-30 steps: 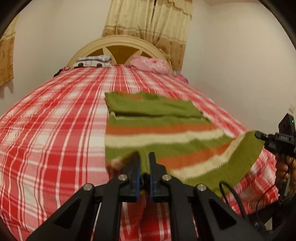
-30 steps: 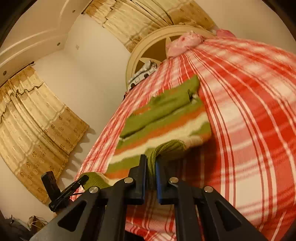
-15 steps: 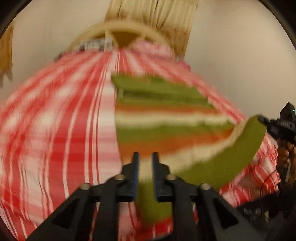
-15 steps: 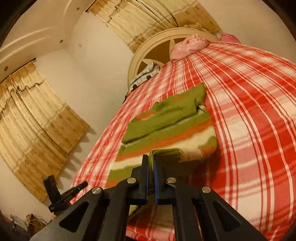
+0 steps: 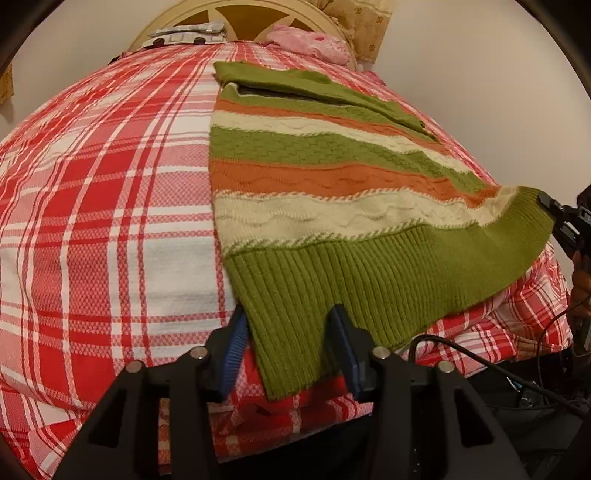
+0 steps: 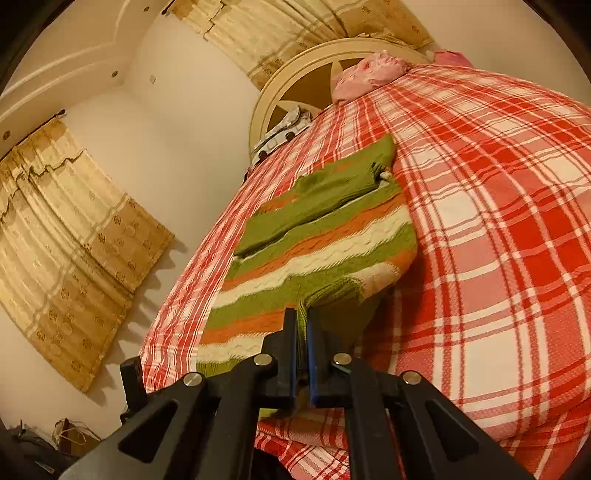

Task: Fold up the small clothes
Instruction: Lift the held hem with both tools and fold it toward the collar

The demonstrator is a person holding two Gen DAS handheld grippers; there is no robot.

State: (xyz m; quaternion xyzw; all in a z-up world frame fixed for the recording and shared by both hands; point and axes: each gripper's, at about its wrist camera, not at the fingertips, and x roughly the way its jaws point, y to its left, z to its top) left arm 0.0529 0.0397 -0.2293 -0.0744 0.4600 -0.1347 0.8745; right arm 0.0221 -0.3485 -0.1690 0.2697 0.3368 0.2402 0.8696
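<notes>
A knitted sweater [image 5: 332,177] striped green, orange and cream lies spread on the bed, its sleeves folded across the top. My left gripper [image 5: 288,332] sits low at the near left corner of the green ribbed hem. Its jaws are closing, with the hem lying flat between the blue pads [image 5: 236,336], which do not press on it. My right gripper [image 6: 302,325] is shut on the other hem corner of the sweater [image 6: 314,251] and holds it slightly raised; in the left wrist view the right gripper [image 5: 546,203] shows at the far right.
The bed [image 5: 92,184] has a red and white plaid cover. A cream headboard [image 6: 295,85], a pink pillow [image 5: 306,38] and a folded grey-white item [image 5: 184,33] are at its far end. A black cable [image 5: 480,354] and a hand [image 5: 581,291] are at the right.
My left gripper let go of the hem corner, opened and dropped closer to the bed. That corner now lies flat. The right gripper kept its grip and barely moved.
</notes>
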